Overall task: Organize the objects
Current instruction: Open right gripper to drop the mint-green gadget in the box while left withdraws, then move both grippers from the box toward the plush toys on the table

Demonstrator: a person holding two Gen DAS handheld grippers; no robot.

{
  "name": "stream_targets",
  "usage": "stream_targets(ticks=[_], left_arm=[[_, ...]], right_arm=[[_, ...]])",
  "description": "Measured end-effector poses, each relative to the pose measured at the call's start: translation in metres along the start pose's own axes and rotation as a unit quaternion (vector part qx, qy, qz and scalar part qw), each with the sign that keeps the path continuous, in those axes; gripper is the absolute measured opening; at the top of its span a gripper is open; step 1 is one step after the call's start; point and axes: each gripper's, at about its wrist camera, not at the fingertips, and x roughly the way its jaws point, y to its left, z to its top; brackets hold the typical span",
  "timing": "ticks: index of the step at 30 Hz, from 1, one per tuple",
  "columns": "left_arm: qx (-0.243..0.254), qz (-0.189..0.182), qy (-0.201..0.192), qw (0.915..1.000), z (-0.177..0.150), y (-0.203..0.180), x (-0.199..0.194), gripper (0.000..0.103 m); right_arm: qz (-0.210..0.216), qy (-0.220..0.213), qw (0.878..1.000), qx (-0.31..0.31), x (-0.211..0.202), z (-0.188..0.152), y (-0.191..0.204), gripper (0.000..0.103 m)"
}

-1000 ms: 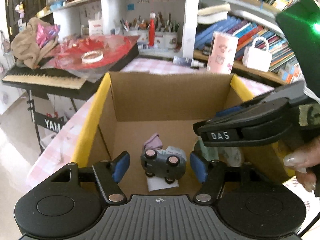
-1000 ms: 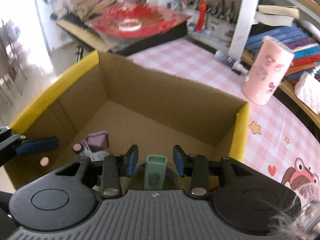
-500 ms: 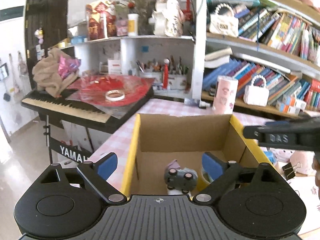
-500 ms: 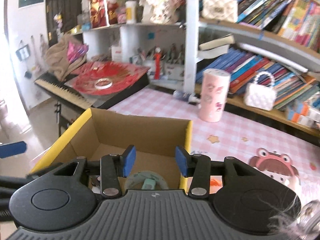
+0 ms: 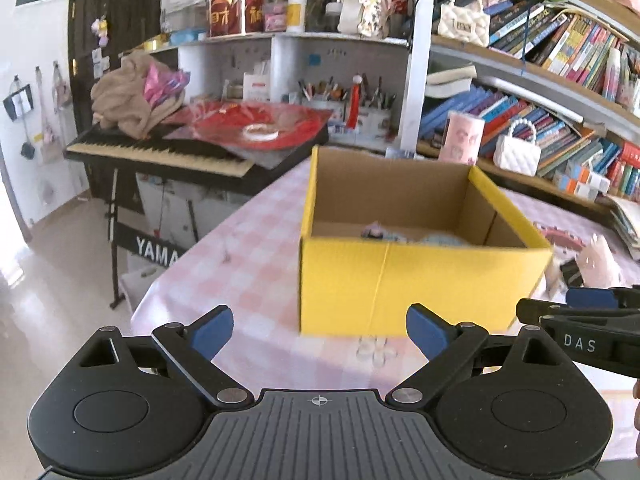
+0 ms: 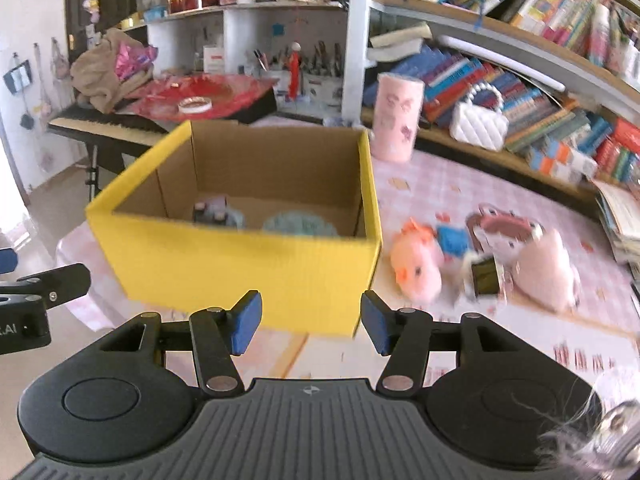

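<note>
The yellow cardboard box (image 6: pixel 240 264) stands open on the pink-checked worktop (image 5: pixel 248 256). Inside it, by the near wall, lie a small grey toy car (image 6: pixel 214 213) and a pale green round item (image 6: pixel 298 224). Just right of the box lie a pink plush pig (image 6: pixel 416 266) and a pink plush slipper (image 6: pixel 546 268). The left gripper (image 5: pixel 318 330) hangs in front of the box, fingers wide and empty. The right gripper (image 6: pixel 311 322), also before the box, has its jaws opening, nothing between them.
</note>
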Motion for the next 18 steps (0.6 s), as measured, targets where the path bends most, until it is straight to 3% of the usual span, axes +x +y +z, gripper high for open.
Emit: stream_targets(ticks=[4,12,18], left_arm=[[0.007,-0.004,0.014,0.9999,-0.015,0.004,-0.010,0.098],[0.010,-0.011,0.023,0.9996,-0.035,0.005,-0.028,0.099],[0.021,-0.029,0.036,0.9987,-0.051,-0.001,-0.036,0.099]], right_arm=[[-0.019,0.000,1.000,-0.006,-0.016,-0.024,0.013,0.060],[-0.029,0.002,0.999,-0.013,-0.044,-0.051,0.025,0.082],[-0.046,0.010,0.999,0.004,-0.062,-0.073,0.021,0.085]])
